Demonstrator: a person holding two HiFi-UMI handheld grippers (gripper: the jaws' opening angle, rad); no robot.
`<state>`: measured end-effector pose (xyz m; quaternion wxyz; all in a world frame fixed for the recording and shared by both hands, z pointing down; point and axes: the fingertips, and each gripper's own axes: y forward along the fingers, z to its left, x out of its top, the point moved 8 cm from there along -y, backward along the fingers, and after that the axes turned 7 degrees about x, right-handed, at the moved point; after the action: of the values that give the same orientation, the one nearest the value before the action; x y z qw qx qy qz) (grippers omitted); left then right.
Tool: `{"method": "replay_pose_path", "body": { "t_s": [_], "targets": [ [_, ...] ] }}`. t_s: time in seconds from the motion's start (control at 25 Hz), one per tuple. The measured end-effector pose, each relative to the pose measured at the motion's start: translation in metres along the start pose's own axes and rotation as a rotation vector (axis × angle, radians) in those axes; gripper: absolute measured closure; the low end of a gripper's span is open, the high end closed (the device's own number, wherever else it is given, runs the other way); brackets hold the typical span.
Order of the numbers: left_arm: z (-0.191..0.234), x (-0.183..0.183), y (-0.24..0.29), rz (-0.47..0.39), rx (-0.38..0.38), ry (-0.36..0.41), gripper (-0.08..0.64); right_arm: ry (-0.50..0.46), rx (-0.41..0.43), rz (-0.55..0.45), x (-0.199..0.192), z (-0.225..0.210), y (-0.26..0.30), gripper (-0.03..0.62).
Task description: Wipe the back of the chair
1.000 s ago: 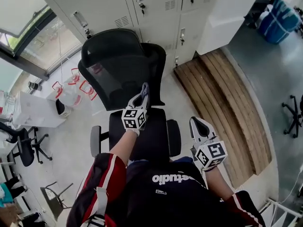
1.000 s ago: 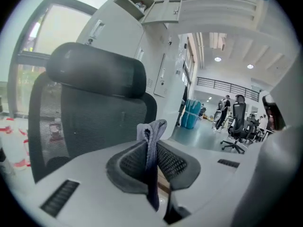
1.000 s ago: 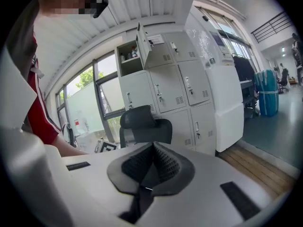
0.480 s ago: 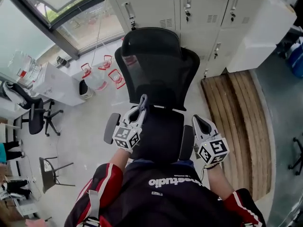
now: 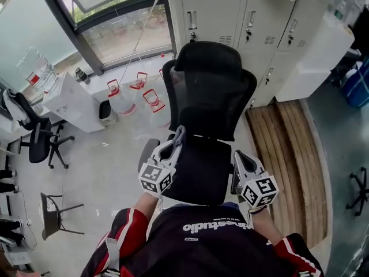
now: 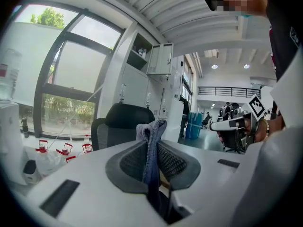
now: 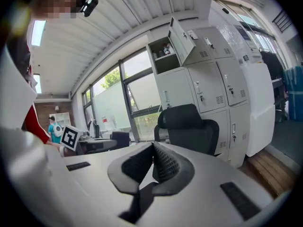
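The chair's (image 5: 199, 175) base is hidden under it. The print on the person's top (image 5: 213, 244) ends in "studio" — its start is unreadable. Items in the open locker (image 7: 165, 50) beyond the right jaws cannot be identified. A grey-blue cloth (image 6: 152, 141) is pinched in the left gripper's (image 5: 177, 136) jaws; the right gripper's (image 7: 152, 149) jaws are closed, empty. The chair back (image 5: 209, 94) is seen ahead of both jaws, untouched.

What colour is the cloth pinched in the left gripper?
Bluish grey; the cloth shows best in the left gripper view.
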<state>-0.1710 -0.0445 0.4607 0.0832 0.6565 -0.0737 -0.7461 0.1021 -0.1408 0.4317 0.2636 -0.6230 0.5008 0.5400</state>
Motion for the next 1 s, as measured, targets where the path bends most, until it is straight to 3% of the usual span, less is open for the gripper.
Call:
{"method": "replay_pose_path", "body": {
  "t_s": [0.32, 0.52, 0.8, 1.0],
  "targets": [
    [0.036, -0.011, -0.129, -0.042, -0.041, -0.041, 0.5, -0.028, -0.059, 0.014, -0.034, 0.14, -0.01, 0.578],
    [0.04, -0.013, -0.19, -0.064, -0.052, -0.082, 0.5, -0.042, -0.091, 0.017, -0.04, 0.194, -0.035, 0.578],
    [0.012, -0.03, -0.248, -0.075, -0.058, -0.118, 0.5, -0.07, -0.059, 0.005, -0.05, 0.238, -0.065, 0.578],
    [-0.046, -0.039, -0.286, -0.067, -0.1, -0.099, 0.5, -0.06, -0.013, -0.021, -0.068, 0.267, -0.118, 0.578]
  ]
}}
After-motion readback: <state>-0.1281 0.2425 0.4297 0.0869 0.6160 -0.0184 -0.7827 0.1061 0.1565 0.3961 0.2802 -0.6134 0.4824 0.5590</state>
